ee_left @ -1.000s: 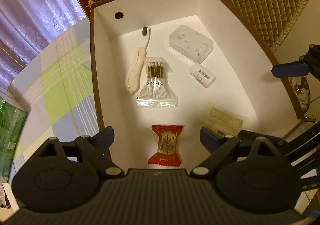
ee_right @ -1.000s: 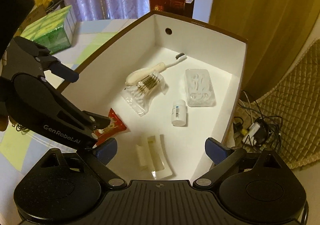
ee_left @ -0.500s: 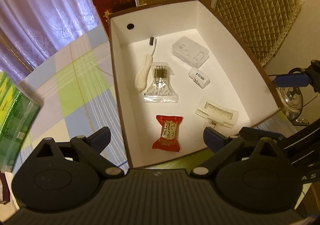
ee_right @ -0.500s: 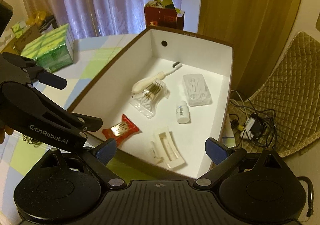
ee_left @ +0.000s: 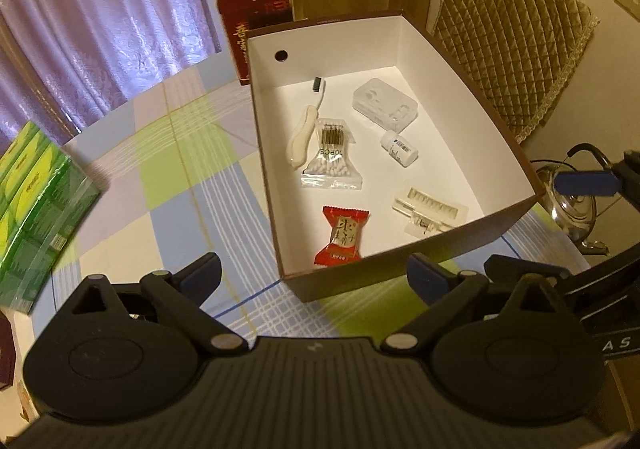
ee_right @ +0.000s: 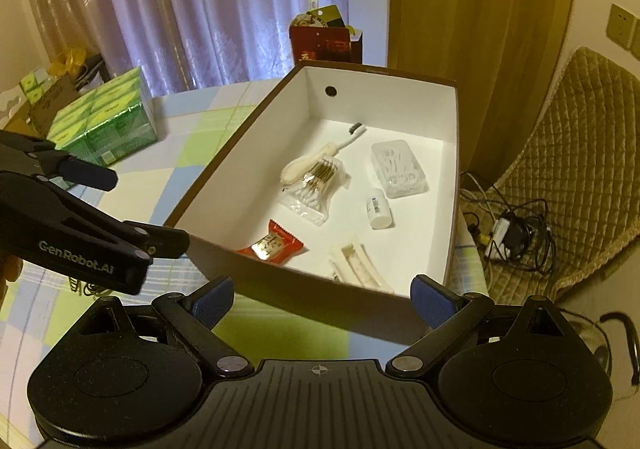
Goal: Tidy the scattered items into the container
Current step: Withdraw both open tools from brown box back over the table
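The box (ee_left: pixel 400 269) sits in the middle of the left wrist view, on a checked tablecloth (ee_left: pixel 168 177), and 6 small things lie on its white floor. A toothbrush (ee_left: pixel 306 129) lies toward the upper left of the box floor, with a bag of cotton swabs (ee_left: pixel 331 161) touching it on its right. A clear plastic case (ee_left: pixel 384 109) is at the upper right, a small white bottle (ee_left: pixel 399 148) lies just below it, a red snack packet (ee_left: pixel 340 237) rests near the lower wall, and a clear packet (ee_left: pixel 430 209) lies at the lower right.

The left gripper (ee_left: pixel 314 275) hangs in the lower part of its view with its jaws spread wide and nothing between them. The right gripper (ee_right: pixel 322 299) is likewise spread and empty, low in its own frame in front of the near wall of the box.

No loose small item shows on the cloth around the box in either view. A green carton (ee_left: pixel 36 217) at the left edge and a red bag (ee_left: pixel 256 29) behind the box look like surroundings rather than scattered things. By my reading, the tidying is done or nearly so, though parts of the table lie out of frame.
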`<state>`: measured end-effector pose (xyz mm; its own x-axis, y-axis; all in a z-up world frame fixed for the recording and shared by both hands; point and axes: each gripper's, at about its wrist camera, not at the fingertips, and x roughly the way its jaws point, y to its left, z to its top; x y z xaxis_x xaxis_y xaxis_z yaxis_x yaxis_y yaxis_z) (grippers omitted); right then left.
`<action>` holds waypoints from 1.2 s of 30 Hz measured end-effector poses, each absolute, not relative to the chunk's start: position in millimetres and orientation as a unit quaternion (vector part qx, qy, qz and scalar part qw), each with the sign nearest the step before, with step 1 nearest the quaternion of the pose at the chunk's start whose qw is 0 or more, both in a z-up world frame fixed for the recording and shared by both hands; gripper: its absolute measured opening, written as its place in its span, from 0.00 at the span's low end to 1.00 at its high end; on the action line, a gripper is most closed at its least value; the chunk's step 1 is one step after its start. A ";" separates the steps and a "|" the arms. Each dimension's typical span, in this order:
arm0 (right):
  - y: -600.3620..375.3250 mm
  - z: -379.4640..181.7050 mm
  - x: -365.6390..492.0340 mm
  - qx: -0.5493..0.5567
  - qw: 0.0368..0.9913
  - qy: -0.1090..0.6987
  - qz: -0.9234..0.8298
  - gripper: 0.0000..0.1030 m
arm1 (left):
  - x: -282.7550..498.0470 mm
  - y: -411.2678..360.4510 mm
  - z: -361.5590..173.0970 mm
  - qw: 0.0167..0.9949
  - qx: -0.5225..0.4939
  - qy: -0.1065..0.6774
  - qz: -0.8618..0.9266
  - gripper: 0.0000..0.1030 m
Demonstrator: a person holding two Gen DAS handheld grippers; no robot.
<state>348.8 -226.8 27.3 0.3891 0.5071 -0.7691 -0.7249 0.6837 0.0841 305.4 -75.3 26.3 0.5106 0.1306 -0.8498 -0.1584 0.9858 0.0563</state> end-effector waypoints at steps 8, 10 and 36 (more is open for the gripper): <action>-231.5 26.3 321.6 -0.111 0.831 0.411 0.358 0.97 | 271.3 -69.8 28.2 0.872 -0.030 0.480 0.095 0.95; -231.1 23.2 313.5 -0.108 0.831 0.413 0.356 0.97 | 261.3 -68.2 26.5 0.871 -0.033 0.479 0.099 0.95; -196.3 -41.4 231.4 -0.120 0.798 0.479 0.345 0.97 | 139.1 -21.3 -34.9 0.829 -0.110 0.528 0.148 0.95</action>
<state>231.4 -196.3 -41.4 0.3026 0.4351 -0.8480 -0.6655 0.7334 0.1388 139.1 -21.3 -34.9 0.3995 0.1282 -0.9077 -0.3612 0.9321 -0.0273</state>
